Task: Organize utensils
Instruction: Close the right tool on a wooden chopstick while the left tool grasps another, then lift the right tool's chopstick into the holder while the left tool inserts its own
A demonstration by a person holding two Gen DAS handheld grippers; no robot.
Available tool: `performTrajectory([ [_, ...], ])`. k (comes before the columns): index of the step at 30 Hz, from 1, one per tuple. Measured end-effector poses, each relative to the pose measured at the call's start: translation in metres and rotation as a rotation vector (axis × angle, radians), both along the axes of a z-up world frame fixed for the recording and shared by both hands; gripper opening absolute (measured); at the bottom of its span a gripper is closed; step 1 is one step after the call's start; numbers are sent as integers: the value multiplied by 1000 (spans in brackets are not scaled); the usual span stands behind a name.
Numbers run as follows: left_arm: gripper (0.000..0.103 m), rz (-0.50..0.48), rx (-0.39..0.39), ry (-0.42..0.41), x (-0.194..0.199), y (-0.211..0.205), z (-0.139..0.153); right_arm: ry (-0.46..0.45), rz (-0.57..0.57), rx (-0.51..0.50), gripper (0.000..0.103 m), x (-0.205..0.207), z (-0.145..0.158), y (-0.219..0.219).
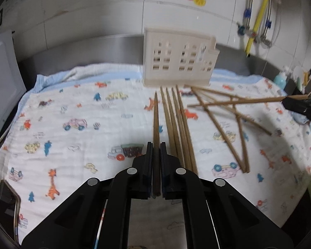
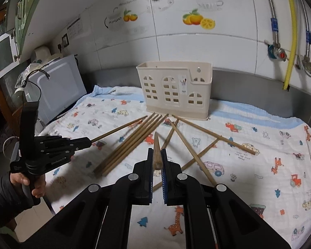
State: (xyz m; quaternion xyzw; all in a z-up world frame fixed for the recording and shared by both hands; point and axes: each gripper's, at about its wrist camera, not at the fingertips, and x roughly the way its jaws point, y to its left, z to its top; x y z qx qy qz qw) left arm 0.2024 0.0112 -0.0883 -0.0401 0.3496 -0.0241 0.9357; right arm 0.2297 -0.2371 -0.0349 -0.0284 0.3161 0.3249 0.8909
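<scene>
My left gripper (image 1: 155, 145) is shut on a wooden chopstick (image 1: 156, 116) that points toward the cream utensil holder (image 1: 179, 59). It also shows in the right wrist view (image 2: 89, 140), holding its chopstick (image 2: 120, 129) above the cloth. My right gripper (image 2: 157, 151) is shut on another chopstick (image 2: 157, 151) that points forward; in the left wrist view it (image 1: 285, 101) sits at the right edge with its chopstick (image 1: 238, 101) held level. Several loose chopsticks (image 2: 132, 143) lie on the printed cloth (image 2: 248, 166) in front of the holder (image 2: 175, 89), some side by side, some crossed (image 2: 199, 145).
A white appliance (image 2: 56, 87) stands at the left end of the counter. Pipes and valves (image 2: 280, 51) run down the tiled wall at the right. A phone-like dark object (image 1: 7, 203) lies at the cloth's near left corner. Bottles (image 1: 280, 78) stand at the far right.
</scene>
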Motion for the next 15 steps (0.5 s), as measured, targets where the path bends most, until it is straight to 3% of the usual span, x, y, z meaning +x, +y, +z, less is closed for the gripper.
performTrajectory([
  [7, 5, -50, -7, -112, -21, 3, 34, -24, -1, -3, 7, -8, 19, 8],
  [15, 5, -111, 10, -135, -18, 2, 61, -23, 16, -34, 7, -1, 40, 25],
])
